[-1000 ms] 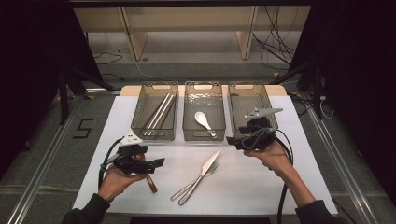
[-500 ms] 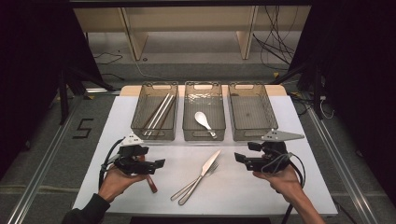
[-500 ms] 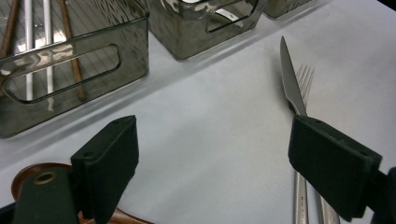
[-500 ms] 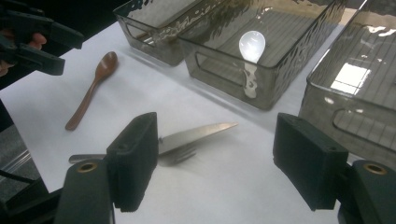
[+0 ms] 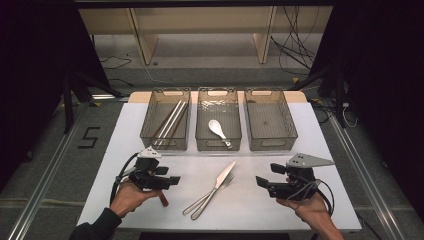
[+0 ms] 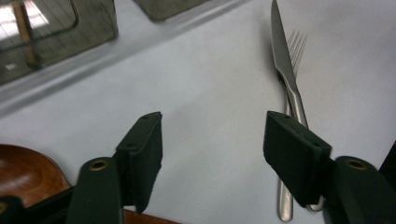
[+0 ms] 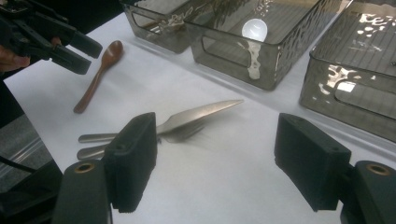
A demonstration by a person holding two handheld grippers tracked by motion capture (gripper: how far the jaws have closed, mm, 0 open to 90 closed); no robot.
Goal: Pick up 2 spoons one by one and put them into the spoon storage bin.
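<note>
Both hand-held grippers are black, blocky tools. The left gripper (image 5: 172, 181), at about 8 o'clock on the table, carries a small grey three-cornered plate and a looping black cable; its hand (image 5: 131, 196) comes out of a dark sleeve. The right gripper (image 5: 261, 182), at about 4 o'clock, bears a larger grey plate and coiled black cable. Each jaw ends in a thick black rubbery pad (image 6: 144, 156), with a brass-ringed screw hole (image 7: 84, 167) behind it.

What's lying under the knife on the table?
A fork lies under the knife. Its tines poke out beside the blade, and its handle end shows next to the knife's handle. The fork's neck and most of its handle are covered by the knife.
</note>
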